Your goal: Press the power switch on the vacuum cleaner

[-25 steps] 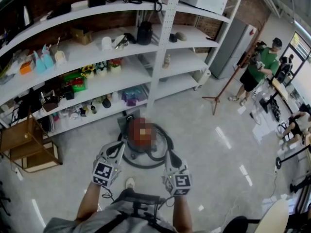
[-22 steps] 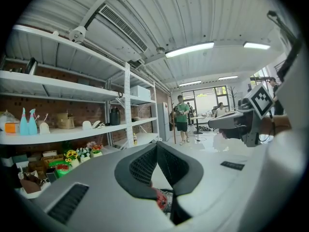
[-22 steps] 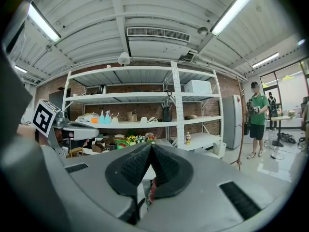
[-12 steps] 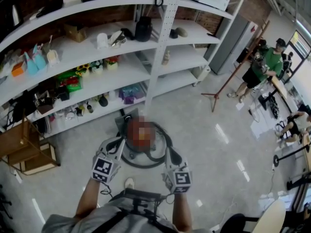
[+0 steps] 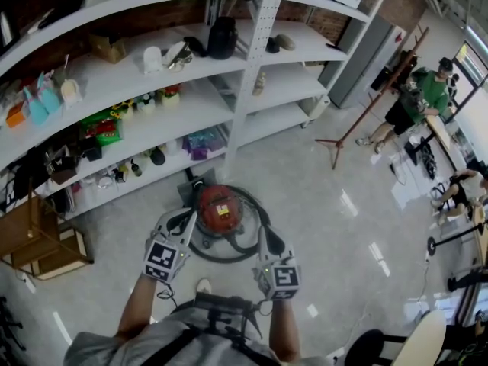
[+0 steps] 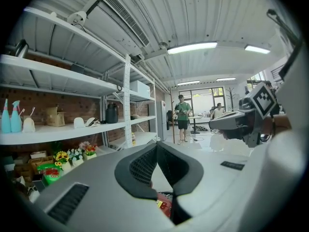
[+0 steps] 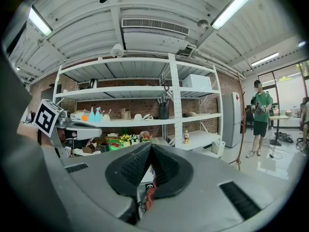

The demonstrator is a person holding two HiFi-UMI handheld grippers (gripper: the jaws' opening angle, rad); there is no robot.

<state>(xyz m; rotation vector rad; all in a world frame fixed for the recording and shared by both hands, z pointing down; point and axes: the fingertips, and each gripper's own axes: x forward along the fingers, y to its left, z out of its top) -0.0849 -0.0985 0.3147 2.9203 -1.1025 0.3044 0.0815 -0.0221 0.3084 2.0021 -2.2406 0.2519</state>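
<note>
Jaws of the left gripper [image 6: 157, 145] are pressed together at the tips with nothing pinched between them. The right gripper [image 7: 150, 147] is closed and empty in the same way. Through the slit under each pair we see a sliver of the red, round canister vacuum cleaner [image 6: 164, 205], so it lies ahead of and below both tools.

From the head view, the vacuum cleaner [image 5: 219, 208] stands on the pale floor [image 5: 328, 204], ringed by its coiled black hose [image 5: 253, 239]. The left gripper [image 5: 181, 221] has its tips just at the canister's left edge. The right gripper [image 5: 268, 239] sits over the hose on the vacuum cleaner's right, a little further from the body. We judge the left one nearer. The canister is round, so there is no long axis to line up with, and the press would go downward onto its top. We cannot make out the power switch itself, only a pale label on the lid.

Behind the vacuum cleaner, white metal shelving [image 5: 248, 90] holds a black jug [image 5: 223, 38] and blue spray bottles [image 5: 36, 104] among other small goods. Far to the vacuum cleaner's right stands a person in a green shirt [image 5: 425, 90].
</note>
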